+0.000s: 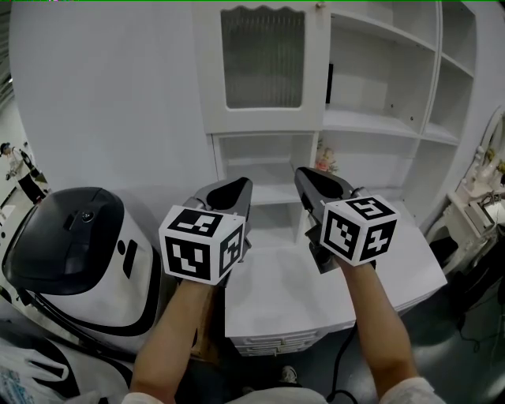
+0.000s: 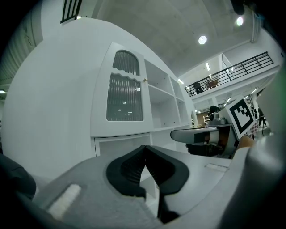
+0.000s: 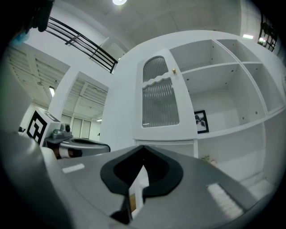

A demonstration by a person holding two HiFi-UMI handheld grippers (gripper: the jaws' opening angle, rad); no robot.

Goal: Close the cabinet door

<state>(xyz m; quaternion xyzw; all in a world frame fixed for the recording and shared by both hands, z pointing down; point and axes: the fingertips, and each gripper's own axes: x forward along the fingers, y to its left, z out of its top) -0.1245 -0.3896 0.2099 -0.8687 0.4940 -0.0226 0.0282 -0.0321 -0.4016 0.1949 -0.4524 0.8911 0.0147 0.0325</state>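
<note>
The white cabinet door [image 1: 262, 59] has a ribbed glass pane and a small knob [image 1: 319, 6] at its upper right corner. It lies in line with the cabinet's front; a gap behind it does not show. In the right gripper view the door [image 3: 160, 96] sits straight ahead, with open shelves to its right. My left gripper [image 1: 241, 183] and right gripper [image 1: 304, 172] are held side by side, level, pointing at the cabinet below the door and apart from it. Both are shut with nothing between the jaws, as the left gripper view [image 2: 144, 148] and right gripper view [image 3: 144, 147] show.
Open white shelves [image 1: 379, 71] fill the cabinet's right side, with a framed picture [image 3: 201, 121] at the back. A white counter [image 1: 316, 300] with drawers lies under my arms. A large white and black machine [image 1: 79, 245] stands at the left, a cluttered rack [image 1: 481, 197] at the right.
</note>
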